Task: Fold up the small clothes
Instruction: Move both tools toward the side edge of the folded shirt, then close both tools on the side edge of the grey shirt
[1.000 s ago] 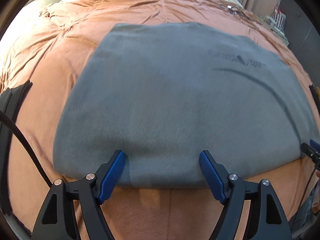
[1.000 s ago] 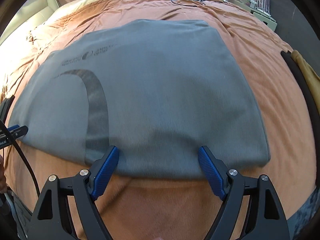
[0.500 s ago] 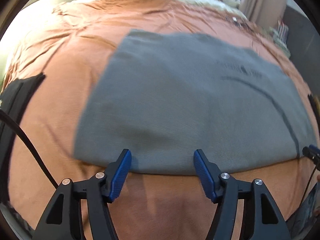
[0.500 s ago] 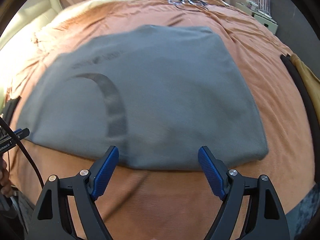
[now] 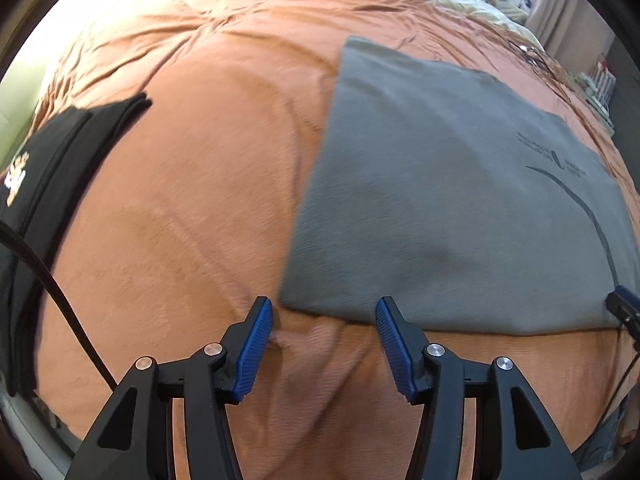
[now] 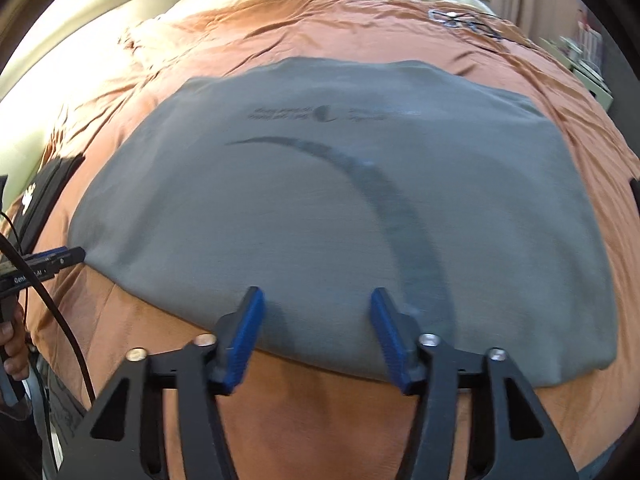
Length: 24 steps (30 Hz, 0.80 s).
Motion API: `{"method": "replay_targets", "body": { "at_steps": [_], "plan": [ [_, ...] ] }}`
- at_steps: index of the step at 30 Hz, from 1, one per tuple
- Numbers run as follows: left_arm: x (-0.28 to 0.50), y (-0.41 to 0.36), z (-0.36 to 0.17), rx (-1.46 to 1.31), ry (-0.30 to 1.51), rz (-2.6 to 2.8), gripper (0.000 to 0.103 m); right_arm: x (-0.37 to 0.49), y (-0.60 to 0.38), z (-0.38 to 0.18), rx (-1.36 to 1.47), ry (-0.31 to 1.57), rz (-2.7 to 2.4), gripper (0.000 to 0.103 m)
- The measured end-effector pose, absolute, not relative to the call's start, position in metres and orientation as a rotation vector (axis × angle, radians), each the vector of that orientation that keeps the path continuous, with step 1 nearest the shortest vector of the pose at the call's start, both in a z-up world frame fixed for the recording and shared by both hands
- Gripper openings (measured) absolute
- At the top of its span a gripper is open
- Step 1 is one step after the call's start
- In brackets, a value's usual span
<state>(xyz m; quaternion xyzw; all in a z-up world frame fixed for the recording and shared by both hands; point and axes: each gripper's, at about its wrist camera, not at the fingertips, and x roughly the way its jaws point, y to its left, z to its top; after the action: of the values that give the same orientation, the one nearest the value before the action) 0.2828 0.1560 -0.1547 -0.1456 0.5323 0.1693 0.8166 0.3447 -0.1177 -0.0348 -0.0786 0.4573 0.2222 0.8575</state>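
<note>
1. Left wrist view: the left gripper (image 5: 324, 336) hangs over the near edge of a bed covered by an orange blanket (image 5: 200, 200). Its blue fingers (image 5: 252, 352) stand partly apart and have just been closing; nothing is gripped. Only the near left corner of the folded grey garment (image 5: 460, 208) shows in the gap, lying flat on the blanket. The garment fills the right half of the view, with dark print and a curved stripe toward its right side. A black garment (image 5: 48, 184) lies at the left edge of the bed, well apart from the grey one. The tip of the right gripper (image 5: 624, 308) shows at the far right, at the grey garment's near edge.

2. Right wrist view: the right gripper (image 6: 316, 328) is over the near edge of the grey garment (image 6: 280, 220). Its fingers (image 6: 388, 336) are partly apart, have just been closing, and hold nothing; the hem lies between them. The left gripper (image 6: 60, 258) is at the garment's near left corner.
</note>
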Motion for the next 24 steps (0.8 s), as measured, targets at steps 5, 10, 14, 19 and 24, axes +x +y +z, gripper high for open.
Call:
{"method": "replay_targets", "body": {
  "at_steps": [5, 10, 14, 19, 24],
  "plan": [
    [0.271, 0.174, -0.148, -0.336, 1.113, 0.389, 0.055, 0.347, -0.107, -0.035, -0.173, 0.97, 0.497, 0.035],
    [0.261, 0.2, -0.134, -0.456, 1.055, 0.381, 0.047, 0.361, -0.101, -0.043, -0.163, 1.0, 0.51, 0.029],
    [0.26, 0.208, -0.128, -0.577, 1.015, 0.314, 0.044, 0.364, -0.107, -0.052, -0.148, 1.027, 0.5, 0.024],
    [0.264, 0.207, -0.135, -0.696, 1.019, 0.225, 0.043, 0.361, -0.112, -0.055, -0.105, 1.032, 0.508, 0.024],
    [0.267, 0.206, -0.143, -0.726, 1.06, 0.237, 0.041, 0.354, -0.118, -0.055, -0.087, 1.033, 0.521, 0.024]
  ]
}}
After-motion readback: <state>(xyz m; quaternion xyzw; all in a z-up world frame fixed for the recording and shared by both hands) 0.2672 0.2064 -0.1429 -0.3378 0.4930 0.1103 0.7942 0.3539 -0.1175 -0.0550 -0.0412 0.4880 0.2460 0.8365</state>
